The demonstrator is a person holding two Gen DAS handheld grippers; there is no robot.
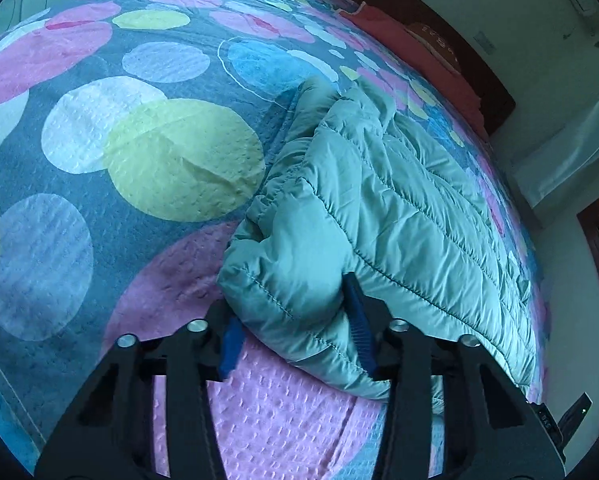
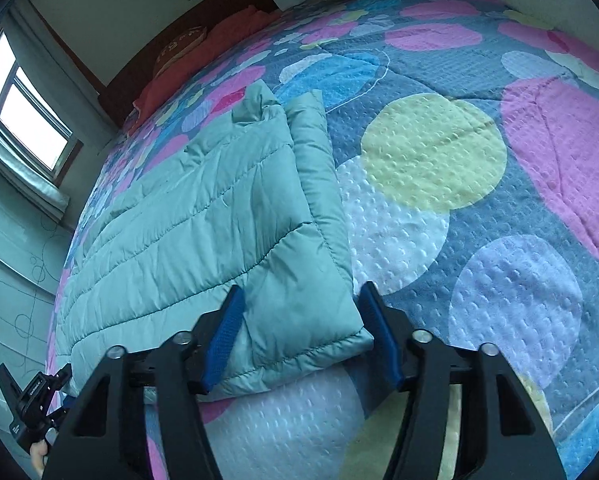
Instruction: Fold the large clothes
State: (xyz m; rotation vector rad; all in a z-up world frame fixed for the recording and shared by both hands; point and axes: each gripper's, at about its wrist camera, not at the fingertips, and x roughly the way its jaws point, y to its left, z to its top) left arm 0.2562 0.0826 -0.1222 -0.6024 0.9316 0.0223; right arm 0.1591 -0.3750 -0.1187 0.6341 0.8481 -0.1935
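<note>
Mint-green quilted puffer jacket [image 1: 379, 208] lies folded on the bed, on a bedspread [image 1: 99, 160] with big pink, yellow, white and blue circles. Jacket is a long padded slab, layers stacked. Long axis runs from the near edge of the bed away toward the far headboard end, where a red pillow [image 1: 415, 48] sits against a dark wood headboard [image 1: 439, 20].

Left wrist view: jacket on the right half of the frame, stitch lines running crosswise to the long axis. Near end is bunched and puffy, a rolled corner sticking out to the left. Left claw [image 1: 295, 320] sits at this near corner, blue pads [image 1: 359, 320] on either side of the padded fabric, jaws parted wide with fabric bulging between them. Pads touch the fabric, but whether it is actually clamped cannot be told.

Right wrist view: jacket [image 2: 203, 216] on the left half, flatter here, a narrower folded strip along its right edge. Far end shows a small crumpled peak. Right claw [image 2: 303, 332] straddles the near right corner, jaws spread apart, blue pads [image 2: 223, 336] on each side. Left pad touches the top of the fabric, right pad stands just beside the jacket edge over the bedspread [image 2: 499, 240]. Not clenched.

Window [image 2: 23, 104] far left in the right view. The other handheld rig [image 2: 31, 408] shows at bottom left there.
</note>
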